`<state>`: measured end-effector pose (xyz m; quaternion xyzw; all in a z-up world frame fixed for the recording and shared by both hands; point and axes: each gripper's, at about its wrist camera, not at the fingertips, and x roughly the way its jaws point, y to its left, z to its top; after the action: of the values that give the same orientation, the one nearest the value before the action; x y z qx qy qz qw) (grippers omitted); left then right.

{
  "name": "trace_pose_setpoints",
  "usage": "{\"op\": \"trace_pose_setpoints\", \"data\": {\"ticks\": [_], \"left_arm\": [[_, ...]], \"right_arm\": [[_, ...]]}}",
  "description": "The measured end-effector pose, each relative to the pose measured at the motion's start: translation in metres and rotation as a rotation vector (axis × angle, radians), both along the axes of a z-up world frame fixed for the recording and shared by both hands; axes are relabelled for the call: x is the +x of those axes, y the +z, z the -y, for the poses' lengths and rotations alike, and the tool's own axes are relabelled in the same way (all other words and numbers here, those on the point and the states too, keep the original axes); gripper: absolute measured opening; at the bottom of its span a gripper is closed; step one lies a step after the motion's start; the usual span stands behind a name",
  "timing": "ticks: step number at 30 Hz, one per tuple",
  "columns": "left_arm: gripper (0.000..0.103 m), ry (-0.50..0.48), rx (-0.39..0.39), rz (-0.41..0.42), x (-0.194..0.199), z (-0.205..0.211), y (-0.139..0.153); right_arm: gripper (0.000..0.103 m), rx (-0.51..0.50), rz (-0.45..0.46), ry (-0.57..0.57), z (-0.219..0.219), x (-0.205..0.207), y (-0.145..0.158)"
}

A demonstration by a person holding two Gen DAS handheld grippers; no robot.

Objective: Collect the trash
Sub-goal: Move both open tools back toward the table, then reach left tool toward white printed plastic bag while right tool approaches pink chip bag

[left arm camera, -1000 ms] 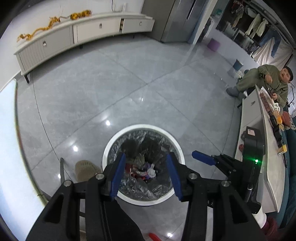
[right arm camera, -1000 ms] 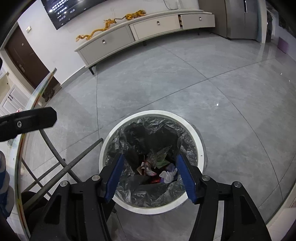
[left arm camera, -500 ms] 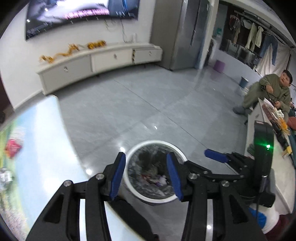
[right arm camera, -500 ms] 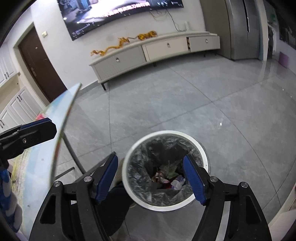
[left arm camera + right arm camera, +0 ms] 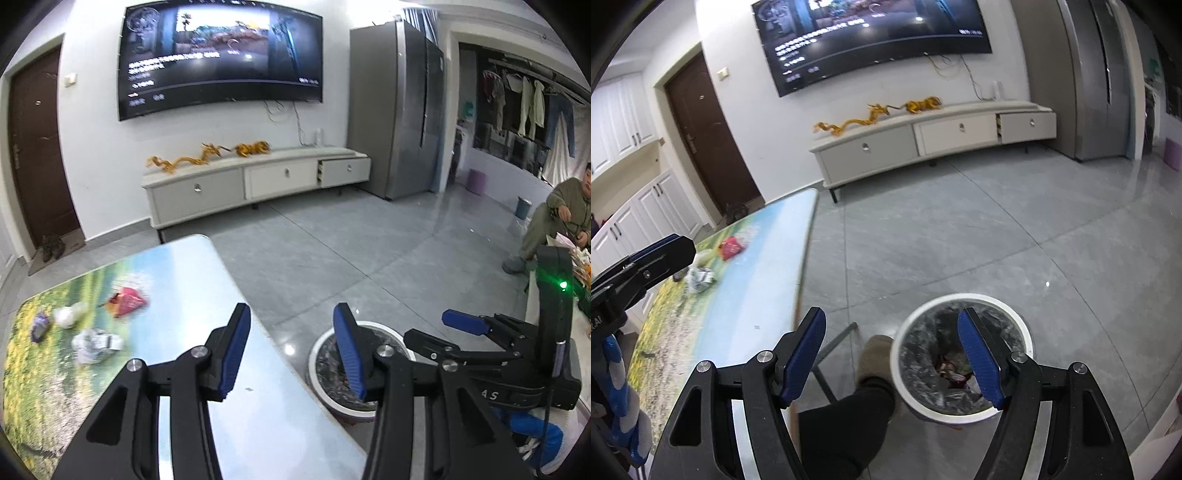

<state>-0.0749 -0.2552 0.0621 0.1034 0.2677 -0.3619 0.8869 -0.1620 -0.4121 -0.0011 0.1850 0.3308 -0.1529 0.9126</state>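
Both claws empty; remaining trash lies ahead-left on the table

Left claw [image 5: 291, 347] and right claw [image 5: 892, 354] spread; red wrapper [image 5: 125, 301] and crumpled paper [image 5: 96, 343] nearer the left claw; bin [image 5: 962, 356] under the right

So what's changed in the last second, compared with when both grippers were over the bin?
Both grippers, left gripper and right gripper, have lifted and tipped up from the bin toward the table. The right jaws have just been opening, nothing between them. Both remain empty; the trash on the table lies untouched.
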Motion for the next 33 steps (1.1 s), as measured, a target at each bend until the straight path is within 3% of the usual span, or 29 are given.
{"op": "trace_pose_setpoints", "data": {"ticks": [7,20,25,33], "left_arm": [[0.056,0.069,-0.044,0.042,-0.005,-0.042,0.017],[0.057,0.145,-0.142,0.114,-0.033,-0.121,0.043],[0.070,0.202,-0.172,0.140,-0.042,-0.155,0.048],[0.072,0.321,-0.187,0.100,-0.027,-0.204,0.034]], "right_arm": [[0.073,-0.052,0.029,0.038,-0.034,-0.001,0.030],[0.073,-0.156,0.079,0.126,-0.105,-0.006,0.078],[0.073,-0.195,0.101,0.170,-0.134,-0.007,0.094],[0.073,-0.211,0.120,0.255,-0.169,0.002,0.100]]}}
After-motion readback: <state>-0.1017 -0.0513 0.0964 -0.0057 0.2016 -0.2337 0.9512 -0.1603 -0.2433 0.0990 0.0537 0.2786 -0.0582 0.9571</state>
